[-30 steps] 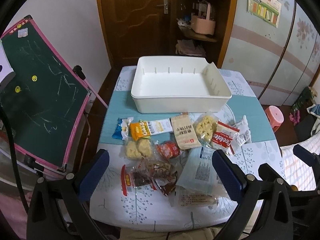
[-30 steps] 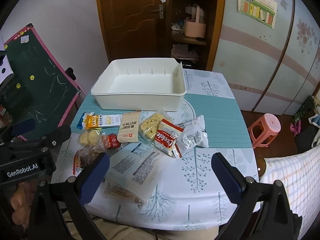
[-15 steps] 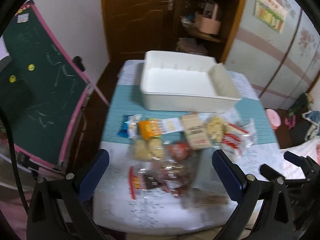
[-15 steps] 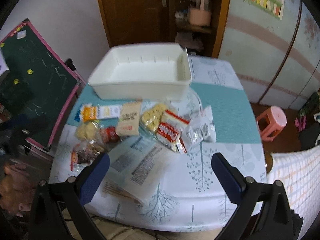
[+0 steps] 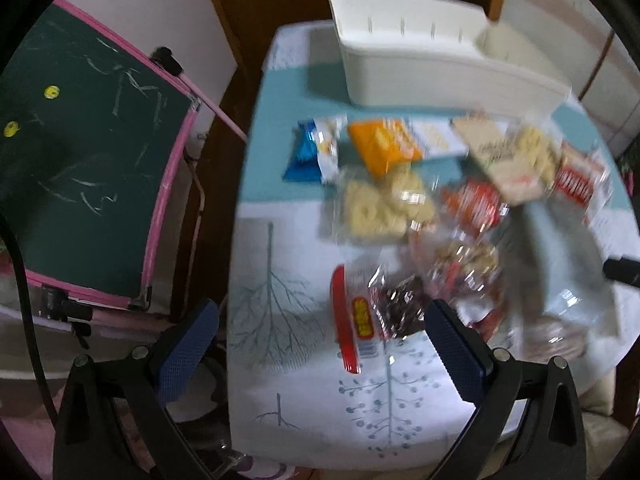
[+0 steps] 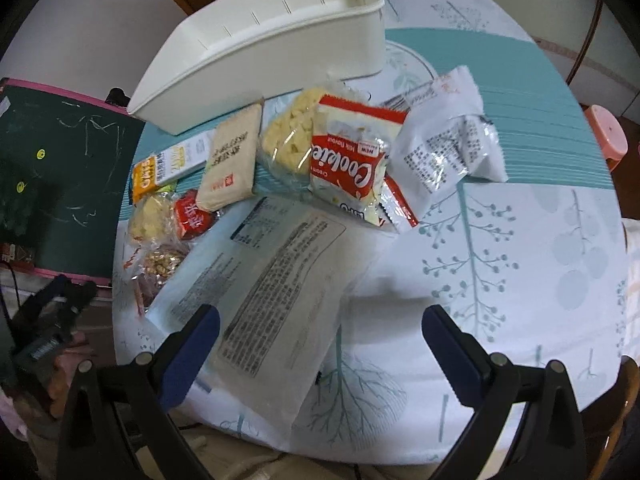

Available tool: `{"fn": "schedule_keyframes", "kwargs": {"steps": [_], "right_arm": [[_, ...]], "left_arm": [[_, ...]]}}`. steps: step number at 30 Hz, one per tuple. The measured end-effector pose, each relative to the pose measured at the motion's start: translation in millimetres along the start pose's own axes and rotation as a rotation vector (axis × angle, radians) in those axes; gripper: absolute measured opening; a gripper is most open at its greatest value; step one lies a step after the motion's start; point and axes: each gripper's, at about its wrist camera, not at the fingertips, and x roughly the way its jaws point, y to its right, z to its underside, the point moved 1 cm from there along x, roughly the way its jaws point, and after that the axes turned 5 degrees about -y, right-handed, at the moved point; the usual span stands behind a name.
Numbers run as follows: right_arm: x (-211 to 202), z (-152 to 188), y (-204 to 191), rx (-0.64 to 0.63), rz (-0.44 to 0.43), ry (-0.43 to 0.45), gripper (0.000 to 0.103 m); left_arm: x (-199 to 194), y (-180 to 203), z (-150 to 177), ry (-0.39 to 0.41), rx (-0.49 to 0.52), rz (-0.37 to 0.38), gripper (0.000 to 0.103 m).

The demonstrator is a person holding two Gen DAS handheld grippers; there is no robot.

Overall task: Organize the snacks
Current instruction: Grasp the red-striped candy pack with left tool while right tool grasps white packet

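Several snack packets lie on the table in front of a white bin [image 5: 420,68] that also shows in the right wrist view [image 6: 264,52]. My left gripper [image 5: 320,352] is open and empty above the table's front left, near a red-edged clear packet [image 5: 360,320]. An orange packet [image 5: 384,144] and a pale cracker bag [image 5: 380,208] lie farther back. My right gripper [image 6: 320,356] is open and empty, over the near end of a large flat white packet [image 6: 272,292]. A red Cookie packet [image 6: 352,164] and a white packet [image 6: 444,144] lie beyond it.
A green chalkboard with a pink frame [image 5: 88,168] leans left of the table and shows in the right wrist view [image 6: 56,168]. A pink stool [image 6: 604,136] stands at the right. The tablecloth [image 6: 520,260] has tree prints and a teal band.
Both grippers have dropped closer to the table. The left view has swung left toward the front left packets; the right has closed in on the large white packet. Both stay open.
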Motion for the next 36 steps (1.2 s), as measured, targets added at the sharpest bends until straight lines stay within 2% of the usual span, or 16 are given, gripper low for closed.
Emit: {"fn": "schedule_keyframes", "kwargs": {"steps": [6, 9, 11, 13, 14, 16, 17, 18, 23, 24, 26, 27, 33, 36], "right_arm": [[21, -10, -3, 0.001, -0.042, -0.025, 0.101], [29, -15, -3, 0.012, -0.076, -0.029, 0.101], [32, -19, -4, 0.019, -0.097, -0.023, 0.090], [32, -23, -6, 0.016, -0.140, -0.016, 0.068], [29, -24, -7, 0.012, -0.128, 0.002, 0.060], [22, -24, -11, -0.016, -0.083, 0.049, 0.023], [18, -25, -11, -0.023, -0.071, 0.062, 0.011], [16, -25, -11, -0.024, -0.064, 0.069, 0.007], [8, -24, -6, -0.014, -0.046, 0.093, 0.003], [8, -23, -6, -0.016, -0.043, 0.096, 0.003], [9, -22, -7, -0.015, -0.040, 0.098, 0.003], [10, -22, -6, -0.015, -0.045, 0.092, 0.003], [8, -22, -3, -0.013, -0.069, 0.099, 0.002], [-2, -18, -4, -0.021, -0.072, 0.125, 0.001]], "left_arm": [[27, 15, 6, -0.053, 0.126, 0.066, 0.102], [31, 25, 6, -0.037, 0.217, 0.055, 0.102], [35, 31, 7, -0.034, 0.273, 0.032, 0.102], [41, 38, 6, -0.035, 0.332, 0.010, 0.102], [44, 41, 5, -0.035, 0.353, 0.003, 0.102], [48, 48, 2, -0.036, 0.387, 0.003, 0.102], [51, 52, 0, -0.039, 0.402, 0.010, 0.102], [53, 55, -3, -0.042, 0.413, 0.014, 0.102], [62, 66, -12, -0.040, 0.429, 0.048, 0.102], [62, 68, -14, -0.043, 0.427, 0.066, 0.097], [56, 65, -13, -0.059, 0.418, 0.134, 0.075], [53, 66, -13, -0.073, 0.404, 0.178, 0.058], [43, 82, -4, -0.066, 0.369, 0.079, 0.050], [27, 83, -1, -0.056, 0.336, 0.091, 0.049]]}}
